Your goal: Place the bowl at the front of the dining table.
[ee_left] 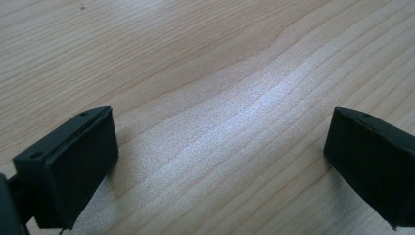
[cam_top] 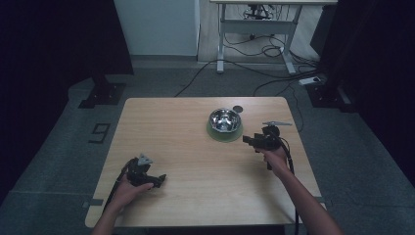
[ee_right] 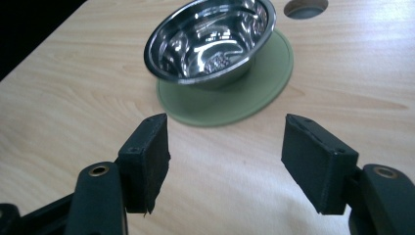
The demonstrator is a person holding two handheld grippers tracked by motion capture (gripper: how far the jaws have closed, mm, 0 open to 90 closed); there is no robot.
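High view: a shiny steel bowl [cam_top: 224,119] sits on a round green mat [cam_top: 216,134] toward the far right part of the wooden table [cam_top: 171,127], with a small dark round hole [cam_top: 238,108] in the tabletop just beyond it. In the right gripper view the bowl [ee_right: 211,36] looks empty, though the bright reflections on its inner wall and a dimpled patch near the bottom make it hard to be sure nothing small lies there. The mat [ee_right: 254,90] spreads out past the bowl's base on the near side, and the bowl stands off-centre on it, toward the far left edge as that camera sees it. The right gripper [cam_top: 258,140], held in the person's right hand [cam_top: 277,159], hovers near the mat's right edge and points toward the bowl; seen along its own length, the right gripper [ee_right: 225,147] has its jaws spread well apart, with the mat's near rim just beyond the gap between them, not touching either jaw. The left gripper [cam_top: 157,180], in the left hand [cam_top: 125,191], lies low at the near left of the table, well apart from the bowl. In the left gripper view its jaws stand wide apart over bare wood grain [ee_left: 220,98], holding nothing.
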